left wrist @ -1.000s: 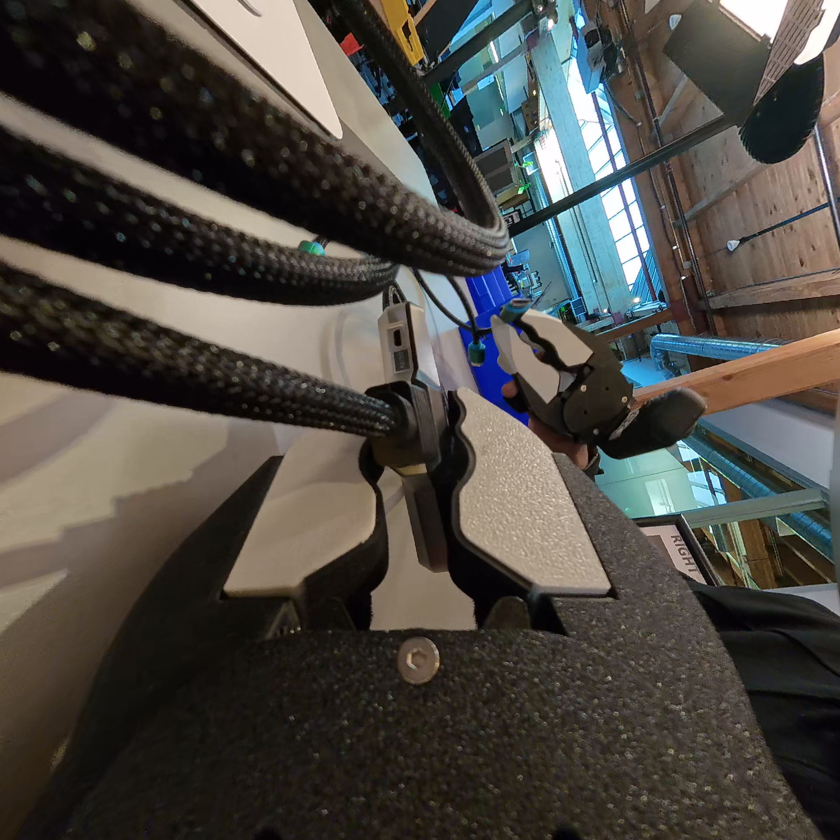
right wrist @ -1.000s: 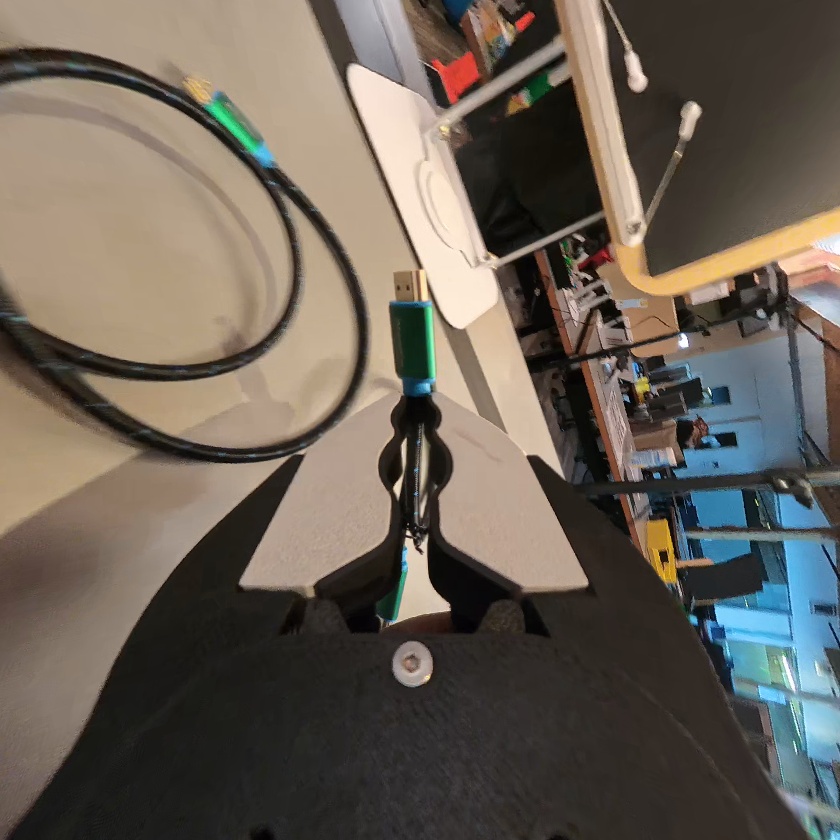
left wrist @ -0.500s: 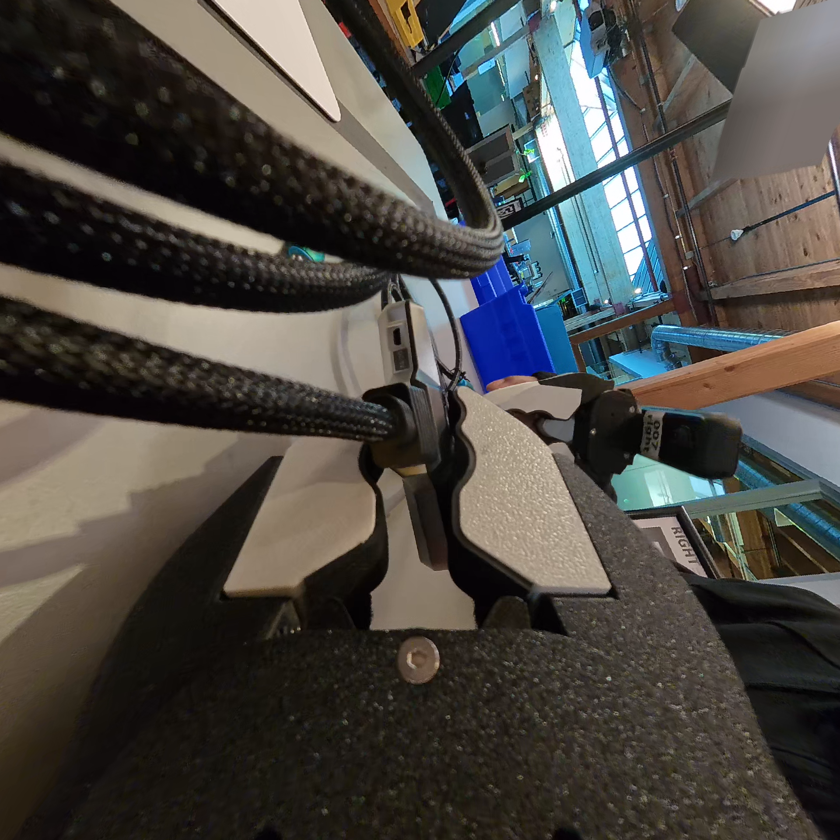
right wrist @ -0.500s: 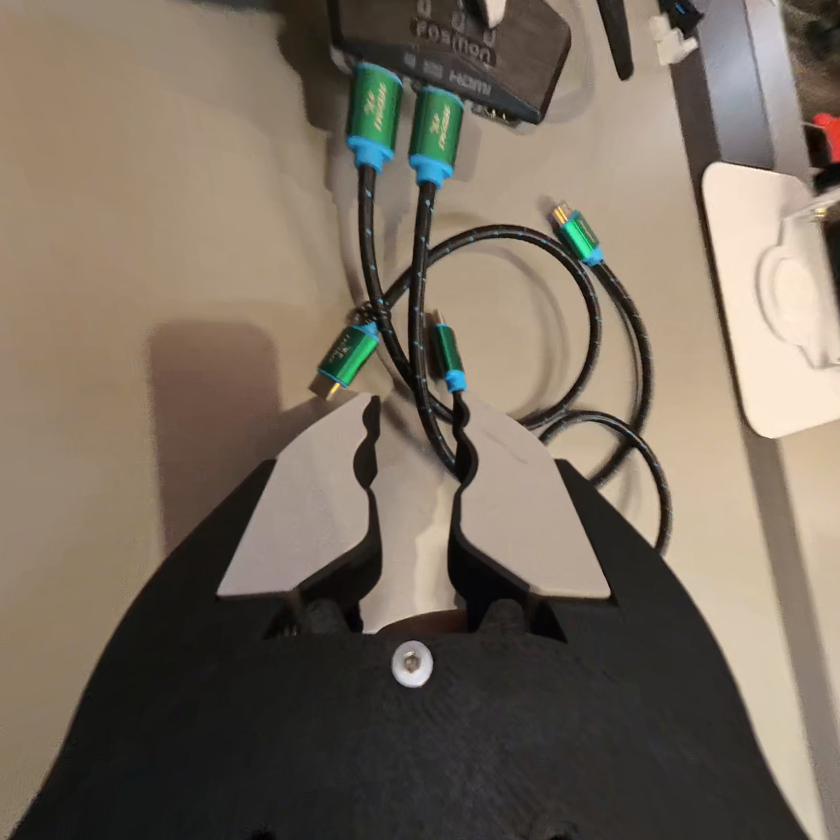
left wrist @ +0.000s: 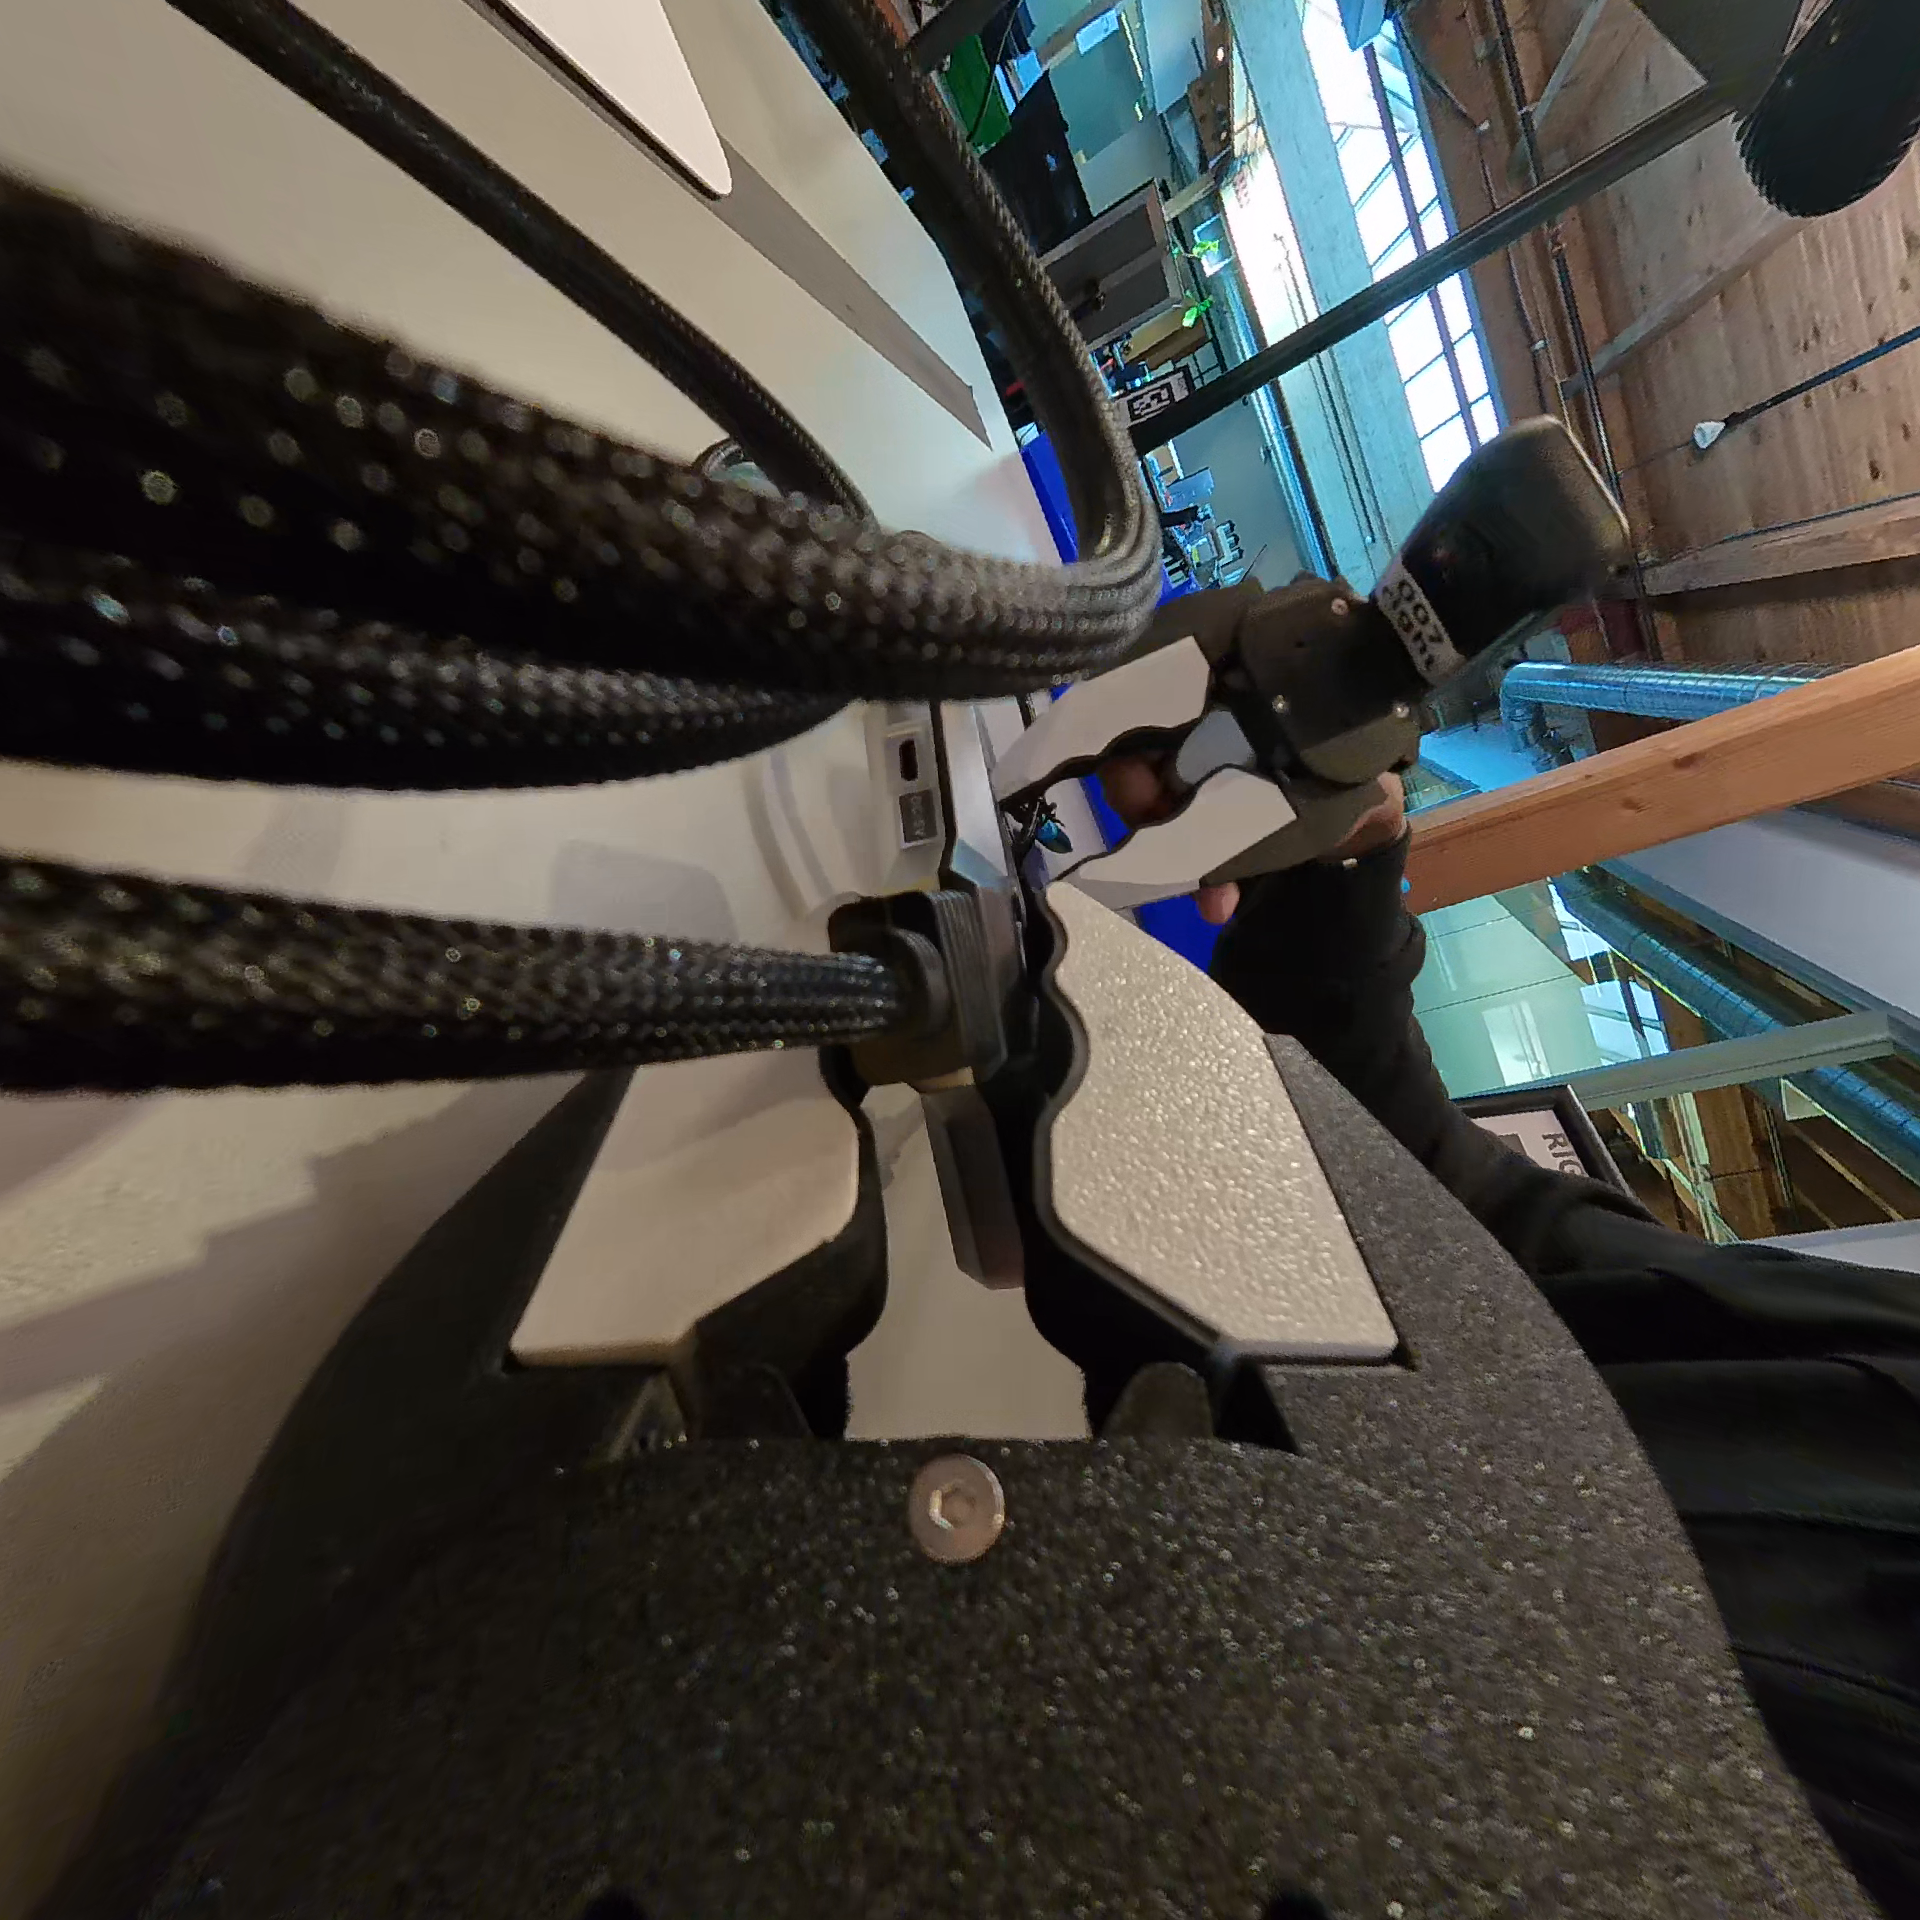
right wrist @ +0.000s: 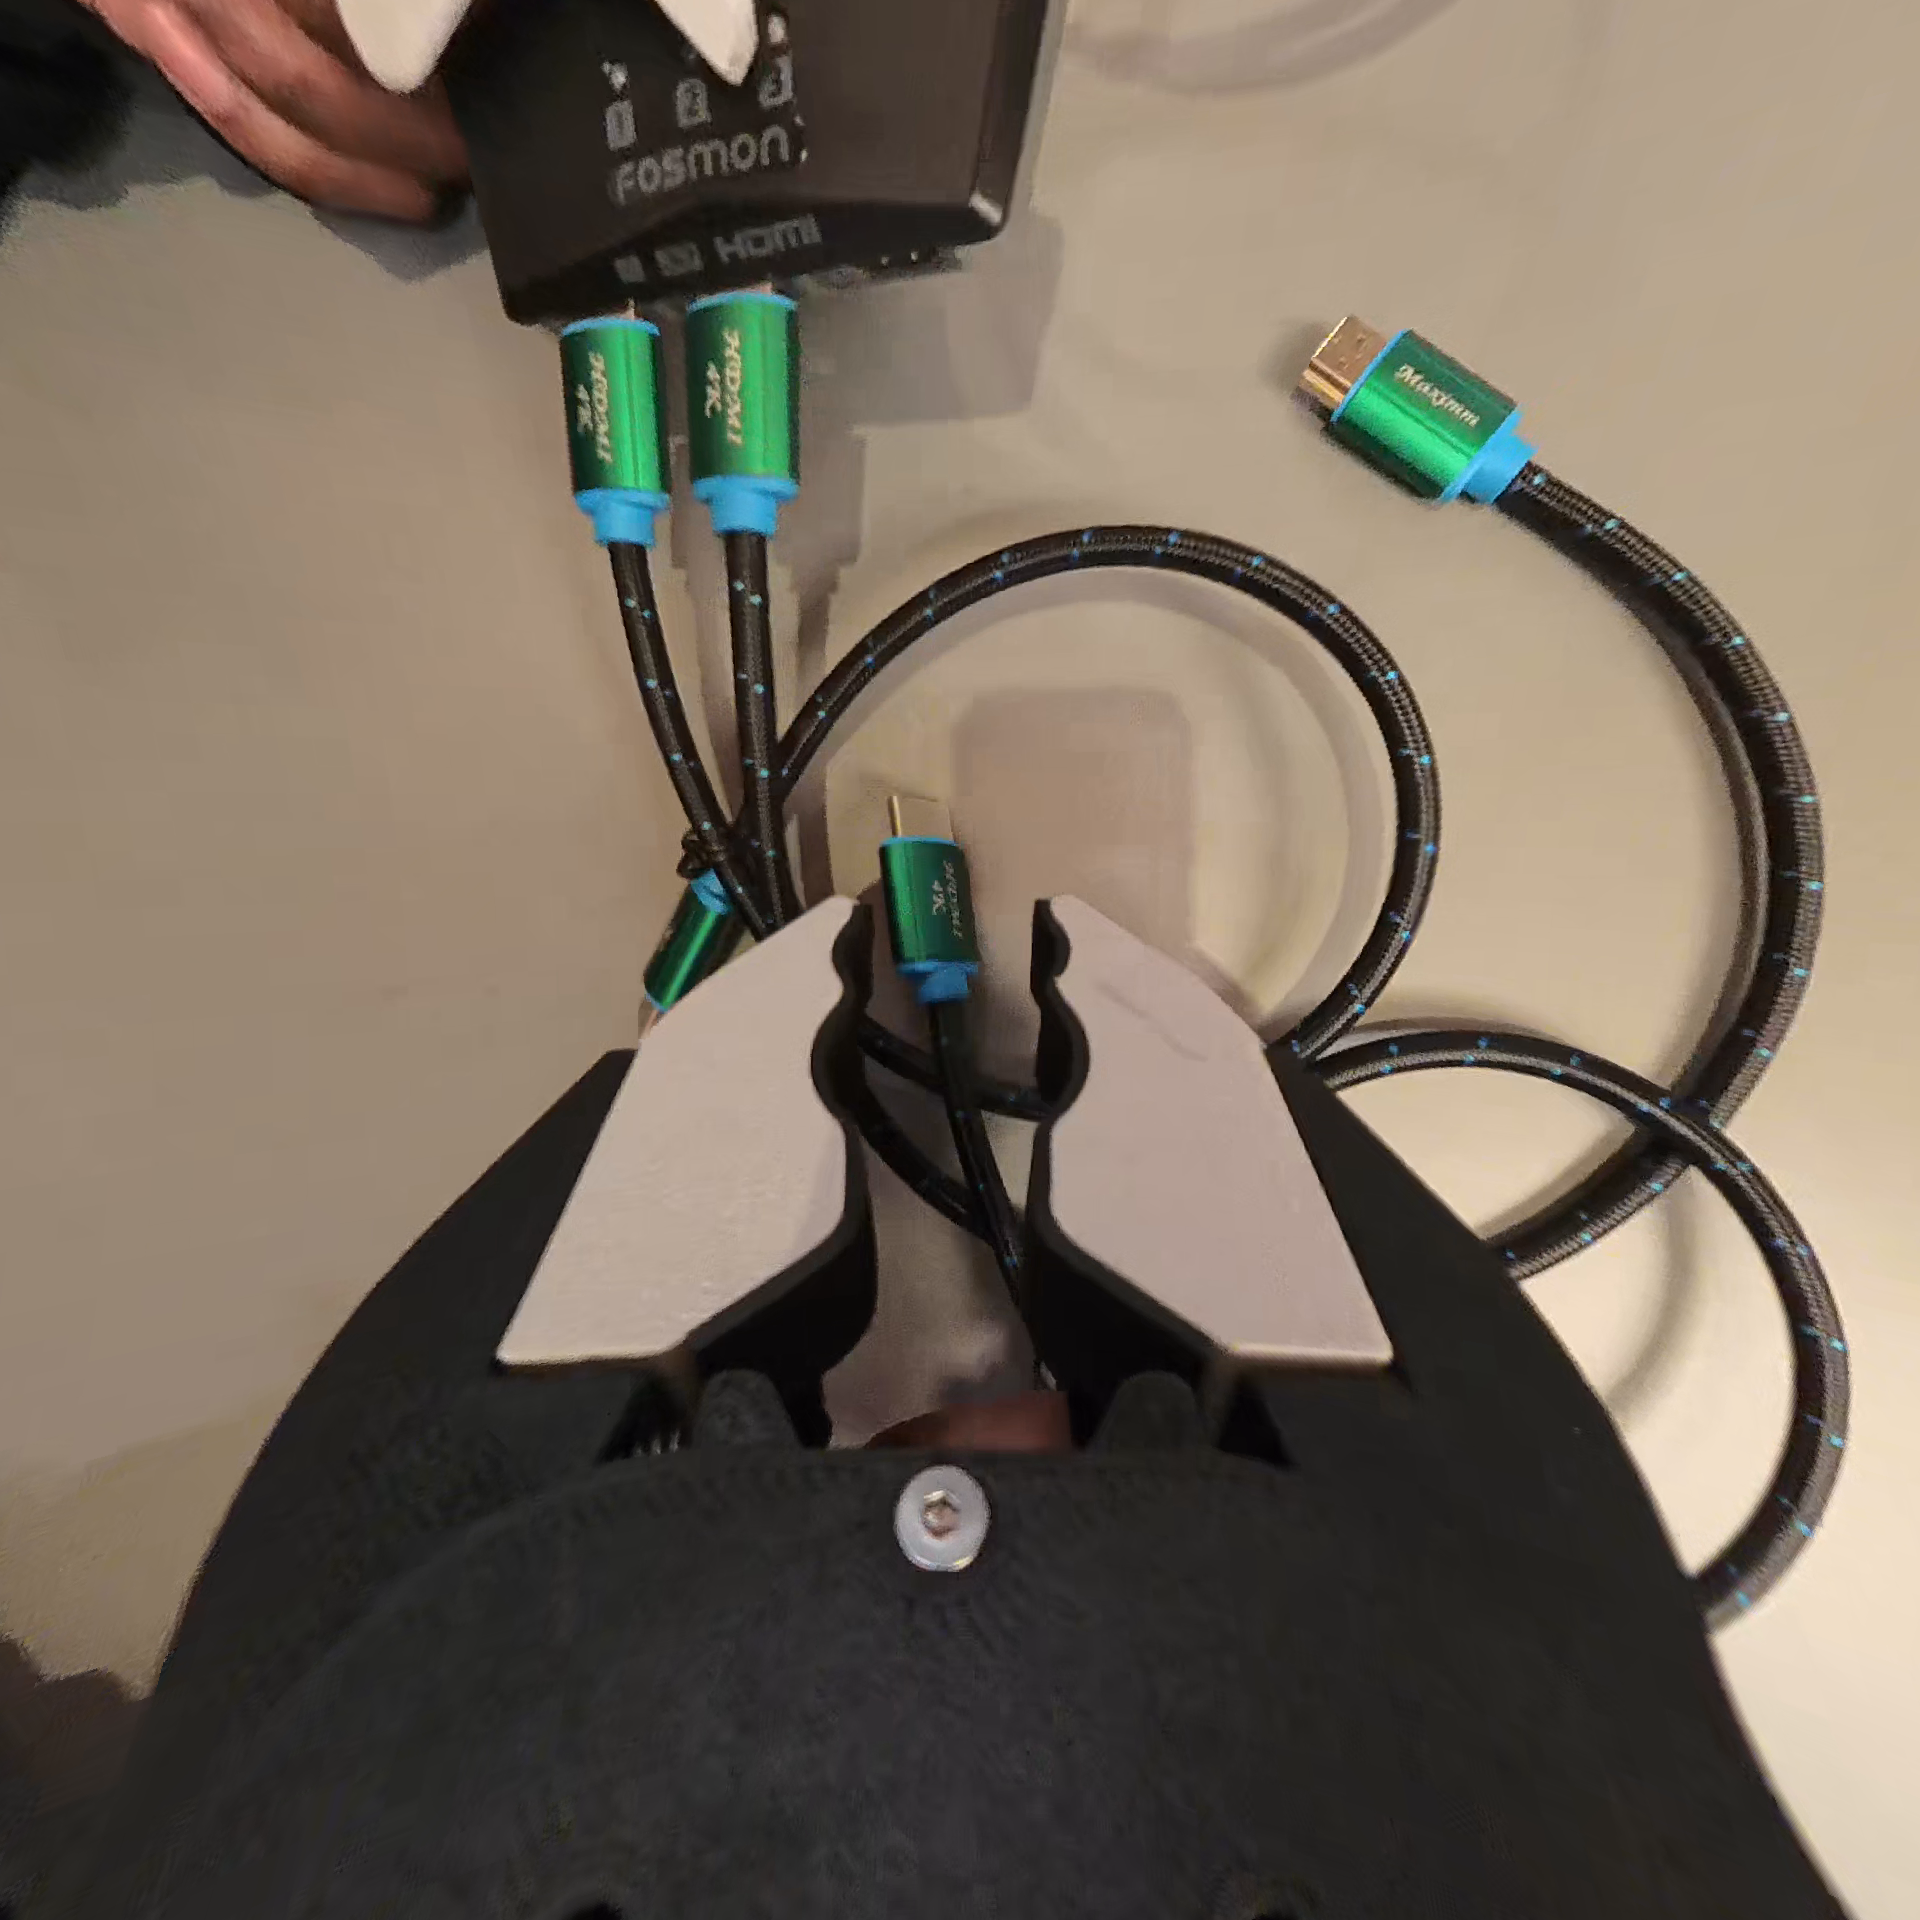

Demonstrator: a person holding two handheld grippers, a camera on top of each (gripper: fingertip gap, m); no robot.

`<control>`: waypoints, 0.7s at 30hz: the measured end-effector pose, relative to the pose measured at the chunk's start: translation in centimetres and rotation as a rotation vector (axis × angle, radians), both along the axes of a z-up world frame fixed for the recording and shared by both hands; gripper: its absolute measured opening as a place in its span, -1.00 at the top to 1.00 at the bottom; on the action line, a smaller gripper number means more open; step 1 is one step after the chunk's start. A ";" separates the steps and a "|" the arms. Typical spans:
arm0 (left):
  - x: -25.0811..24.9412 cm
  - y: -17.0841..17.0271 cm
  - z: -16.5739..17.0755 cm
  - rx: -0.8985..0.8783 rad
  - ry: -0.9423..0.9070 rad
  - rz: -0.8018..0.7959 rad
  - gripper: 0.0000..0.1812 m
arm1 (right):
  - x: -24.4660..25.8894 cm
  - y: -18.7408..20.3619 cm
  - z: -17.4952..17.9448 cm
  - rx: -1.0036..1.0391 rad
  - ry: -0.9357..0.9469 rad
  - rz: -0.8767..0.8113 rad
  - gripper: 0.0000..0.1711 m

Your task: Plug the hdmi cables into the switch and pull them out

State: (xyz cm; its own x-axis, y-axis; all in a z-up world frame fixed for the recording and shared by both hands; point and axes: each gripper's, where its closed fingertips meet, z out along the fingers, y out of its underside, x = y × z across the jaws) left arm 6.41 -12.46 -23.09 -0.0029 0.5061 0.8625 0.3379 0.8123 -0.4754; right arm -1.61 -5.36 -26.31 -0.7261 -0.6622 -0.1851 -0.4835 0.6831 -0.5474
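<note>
Right wrist view shows the switch top-down on the table: two green plugs seated, three loose. Left view only shows its edge, pinched by the left gripper. Right gripper has spread since a second ago, released plug between its fingers.

A pale beige surface fills the right wrist view. In the left wrist view, a flat white pad lies on the surface at the upper left. Beyond its edge stand blue bins, a wooden beam, tall windows and a silver duct.
</note>
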 end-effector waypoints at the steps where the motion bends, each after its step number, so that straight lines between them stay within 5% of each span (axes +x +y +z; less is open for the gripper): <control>1: 0.0 0.0 0.0 0.001 0.000 -0.002 0.71 | 0.1 0.0 -0.1 0.022 -0.026 0.004 0.66; 21: -0.1 0.6 -0.3 -0.004 -0.009 -0.025 0.70 | -0.1 0.3 -0.7 0.123 -0.067 -0.010 0.62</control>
